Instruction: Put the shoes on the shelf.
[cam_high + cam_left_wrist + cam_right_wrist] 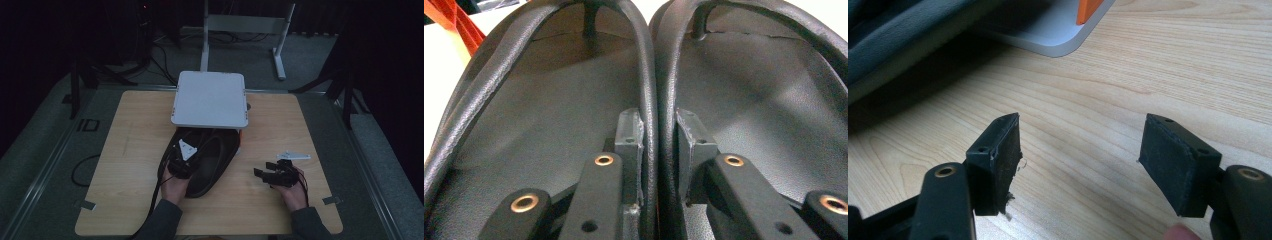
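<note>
Left gripper view: two black sandals (574,100) are counted, side by side on the bench (135,125) below one white box (210,99); the left gripper (659,150) jaws are closed on both inner straps. One strap may slip free if lifted unevenly. The right gripper (1083,150) jaws are held apart, empty.

No readable text, labels, brands or nos. on anything in the pics
</note>
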`<move>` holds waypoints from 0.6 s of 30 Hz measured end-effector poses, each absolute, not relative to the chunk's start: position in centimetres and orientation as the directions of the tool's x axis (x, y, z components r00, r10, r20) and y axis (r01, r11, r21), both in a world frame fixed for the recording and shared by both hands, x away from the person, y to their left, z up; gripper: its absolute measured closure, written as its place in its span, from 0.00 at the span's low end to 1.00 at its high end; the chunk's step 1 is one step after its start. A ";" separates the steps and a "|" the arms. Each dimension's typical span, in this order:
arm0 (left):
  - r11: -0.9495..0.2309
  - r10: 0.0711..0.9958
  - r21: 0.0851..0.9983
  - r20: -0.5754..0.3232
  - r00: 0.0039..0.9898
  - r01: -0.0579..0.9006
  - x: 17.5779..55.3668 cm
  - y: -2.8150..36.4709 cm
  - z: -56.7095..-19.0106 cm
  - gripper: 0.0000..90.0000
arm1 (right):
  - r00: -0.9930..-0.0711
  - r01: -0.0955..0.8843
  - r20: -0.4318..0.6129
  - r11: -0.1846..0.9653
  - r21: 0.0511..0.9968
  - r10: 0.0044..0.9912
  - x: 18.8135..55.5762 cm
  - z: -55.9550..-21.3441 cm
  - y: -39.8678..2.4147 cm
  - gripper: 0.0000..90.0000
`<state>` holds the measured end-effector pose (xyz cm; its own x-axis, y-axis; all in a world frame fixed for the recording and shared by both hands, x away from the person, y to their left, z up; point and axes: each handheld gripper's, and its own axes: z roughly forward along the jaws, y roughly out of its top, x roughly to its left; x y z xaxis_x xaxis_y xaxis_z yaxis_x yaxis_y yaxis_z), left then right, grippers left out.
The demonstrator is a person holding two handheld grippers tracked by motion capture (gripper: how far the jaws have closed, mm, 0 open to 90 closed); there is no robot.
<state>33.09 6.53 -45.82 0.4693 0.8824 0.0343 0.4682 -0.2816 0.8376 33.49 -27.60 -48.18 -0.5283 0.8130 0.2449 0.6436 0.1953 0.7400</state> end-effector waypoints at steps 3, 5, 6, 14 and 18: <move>-0.268 0.890 0.840 0.028 0.456 0.472 33.3 6.5 -45.8 0.83 | -0.527 0.645 0.247 0.193 0.739 0.813 33.5 -48.2 -27.6 0.36; -0.260 0.893 0.842 0.024 0.449 0.473 33.5 6.4 -45.8 0.83 | -0.528 0.645 0.246 0.195 0.739 0.813 33.5 -48.2 -27.6 0.36; -0.260 0.893 0.842 0.024 0.449 0.473 33.5 6.4 -45.8 0.83 | -0.529 0.644 0.245 0.196 0.739 0.813 33.5 -48.2 -27.6 0.36; -0.239 0.903 0.845 0.012 0.430 0.479 33.9 6.2 -45.5 0.83 | -0.527 0.646 0.245 0.196 0.738 0.814 33.5 -48.3 -27.6 0.36; -0.230 0.906 0.846 0.007 0.423 0.481 34.2 6.0 -45.5 0.83 | -0.526 0.648 0.245 0.197 0.736 0.814 33.5 -48.4 -27.5 0.36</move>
<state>34.20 5.98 -45.46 0.4226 0.9063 0.0067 0.4805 -0.2303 0.8462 33.49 -27.55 -48.37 -0.5263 0.8143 0.2450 0.6479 0.1974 0.7357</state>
